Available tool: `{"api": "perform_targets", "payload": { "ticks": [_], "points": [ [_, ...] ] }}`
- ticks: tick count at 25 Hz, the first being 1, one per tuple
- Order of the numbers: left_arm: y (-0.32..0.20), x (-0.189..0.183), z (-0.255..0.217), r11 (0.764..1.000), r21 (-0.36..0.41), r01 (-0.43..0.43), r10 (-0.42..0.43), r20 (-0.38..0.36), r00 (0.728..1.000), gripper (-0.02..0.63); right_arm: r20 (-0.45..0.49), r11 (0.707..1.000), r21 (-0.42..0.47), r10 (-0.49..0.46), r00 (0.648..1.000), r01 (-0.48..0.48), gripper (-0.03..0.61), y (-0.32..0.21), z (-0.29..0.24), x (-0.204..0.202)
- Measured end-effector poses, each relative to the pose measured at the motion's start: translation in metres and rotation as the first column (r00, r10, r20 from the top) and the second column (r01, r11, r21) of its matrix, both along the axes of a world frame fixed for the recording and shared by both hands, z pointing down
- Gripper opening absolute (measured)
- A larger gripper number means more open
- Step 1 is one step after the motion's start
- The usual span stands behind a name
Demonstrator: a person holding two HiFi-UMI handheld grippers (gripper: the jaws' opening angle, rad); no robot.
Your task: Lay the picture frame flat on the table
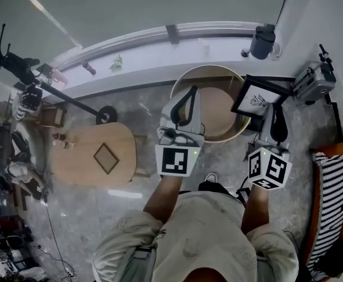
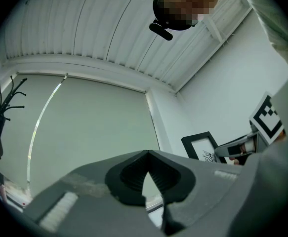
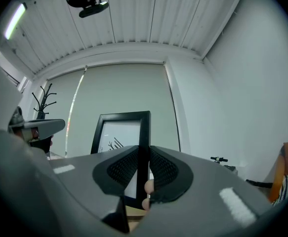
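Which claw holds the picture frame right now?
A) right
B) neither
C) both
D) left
A: in the right gripper view, the right claw is closed on one side bar of the black picture frame. The left claw has nothing between its pads, and the frame stands apart from it.

Both arms out front, a gripper in each hand

The left arm [image 1: 162, 195] and right arm [image 1: 255, 207] reach forward side by side, forearms bare, and both grippers point away from the body at about level. The left gripper [image 1: 190, 93] has its jaws closed tip to tip with nothing between them. The right gripper [image 1: 275, 115] has its jaws clamped on one side edge of the frame [image 1: 259, 96], holding it upright.
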State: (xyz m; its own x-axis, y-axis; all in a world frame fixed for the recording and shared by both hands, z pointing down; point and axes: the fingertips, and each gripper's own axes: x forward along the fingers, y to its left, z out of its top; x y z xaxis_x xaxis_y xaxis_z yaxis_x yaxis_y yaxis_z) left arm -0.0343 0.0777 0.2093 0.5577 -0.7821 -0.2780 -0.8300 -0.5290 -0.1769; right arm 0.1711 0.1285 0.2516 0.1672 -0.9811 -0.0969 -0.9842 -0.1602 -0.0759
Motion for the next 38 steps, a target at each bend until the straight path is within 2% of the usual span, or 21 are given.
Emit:
{"api": "perform_targets", "payload": {
  "ticks": [8, 16, 27, 32, 38],
  "points": [
    [-0.031, 0.045, 0.009, 1.000, -0.006, 0.000, 0.000, 0.034, 0.999, 0.003, 0.020, 1.000, -0.014, 0.004, 1.000, -0.003, 0.072, -0.031, 0.011, 0.045],
    [-0.051, 0.064, 0.017, 1.000, -0.010, 0.015, -0.015, 0.052, 0.999, 0.003, 0.039, 1.000, -0.016, 0.001, 0.999, -0.001, 0.072, -0.054, 0.019, 0.070],
    [-0.120, 0.038, 0.031, 0.999, -0.040, 0.013, -0.012, 0.031, 0.999, 0.002, 0.011, 0.999, -0.049, 0.021, 1.000, -0.020, 0.071, -0.121, 0.031, 0.052],
    [-0.164, 0.020, 0.029, 0.999, -0.032, 0.008, -0.007, 0.034, 0.999, 0.002, -0.003, 0.999, -0.047, 0.018, 1.000, -0.018, 0.072, -0.165, 0.026, 0.031],
    [-0.208, -0.008, 0.025, 0.999, -0.032, 0.012, -0.012, -0.001, 1.000, 0.002, -0.022, 0.999, -0.054, 0.009, 1.000, -0.010, 0.072, -0.210, 0.022, 0.002]
  ]
}}
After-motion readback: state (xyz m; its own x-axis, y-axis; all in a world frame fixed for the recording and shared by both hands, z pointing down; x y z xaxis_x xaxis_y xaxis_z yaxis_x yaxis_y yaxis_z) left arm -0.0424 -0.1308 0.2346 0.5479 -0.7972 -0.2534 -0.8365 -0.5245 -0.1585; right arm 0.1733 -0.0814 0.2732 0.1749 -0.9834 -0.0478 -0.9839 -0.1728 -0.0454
